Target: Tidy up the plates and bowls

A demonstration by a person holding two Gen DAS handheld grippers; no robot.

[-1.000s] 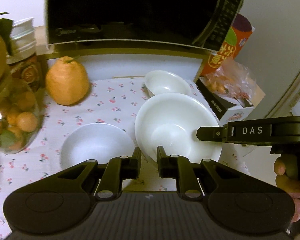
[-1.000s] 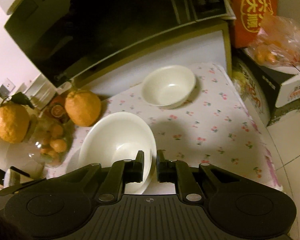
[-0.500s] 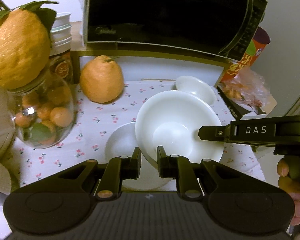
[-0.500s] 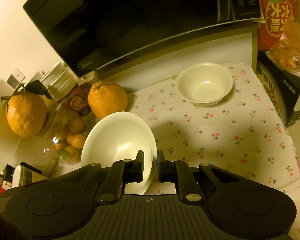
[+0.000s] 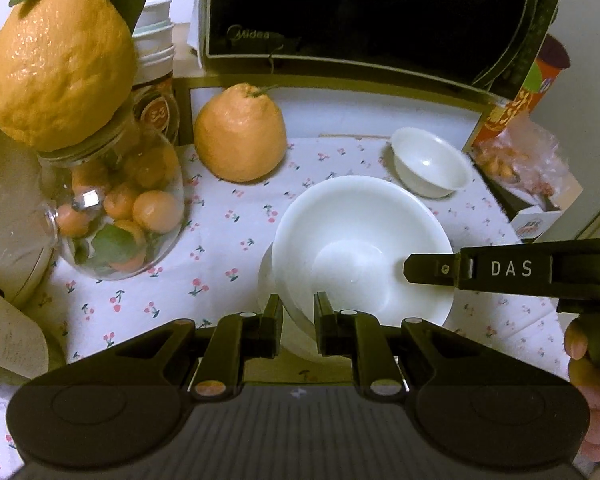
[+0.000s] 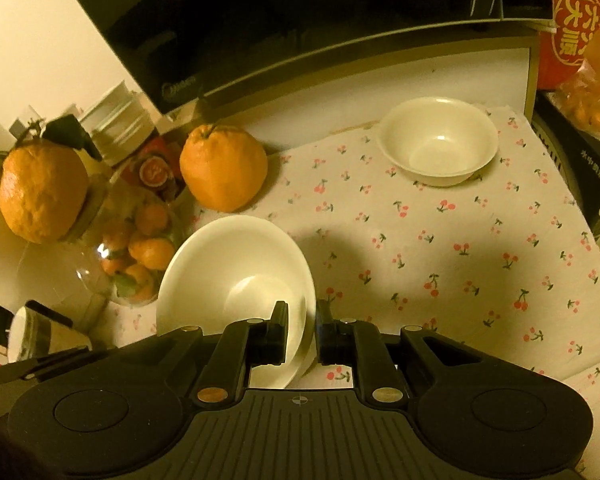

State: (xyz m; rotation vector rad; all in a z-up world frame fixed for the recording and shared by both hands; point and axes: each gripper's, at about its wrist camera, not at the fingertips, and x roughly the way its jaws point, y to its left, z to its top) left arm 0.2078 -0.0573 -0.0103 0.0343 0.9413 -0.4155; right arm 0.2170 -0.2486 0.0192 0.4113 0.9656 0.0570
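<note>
A large white bowl (image 5: 360, 240) hangs low over the cherry-print cloth (image 5: 228, 240). My left gripper (image 5: 298, 312) is shut on its near rim. My right gripper (image 6: 302, 316) is shut on its right rim, with the rim between the fingers; in the left wrist view that gripper (image 5: 412, 268) reaches in from the right. A second white dish (image 5: 265, 276) lies under the large bowl (image 6: 236, 276), only its left edge showing. A small white bowl (image 5: 430, 168) stands apart at the back right of the cloth, also seen as the small bowl (image 6: 438, 142) from the right wrist.
A black microwave (image 5: 360, 12) sits on a shelf behind. A big orange fruit (image 5: 240, 132) stands at the back; a glass jar of small oranges (image 5: 112, 216) topped by another fruit (image 5: 60, 64) stands left. A box with bagged fruit (image 5: 528, 172) and a red carton (image 6: 576, 20) are right.
Both grippers have carried the large bowl leftwards, so it now covers most of the second dish. The jar and the fruit on it have come into view at the left.
</note>
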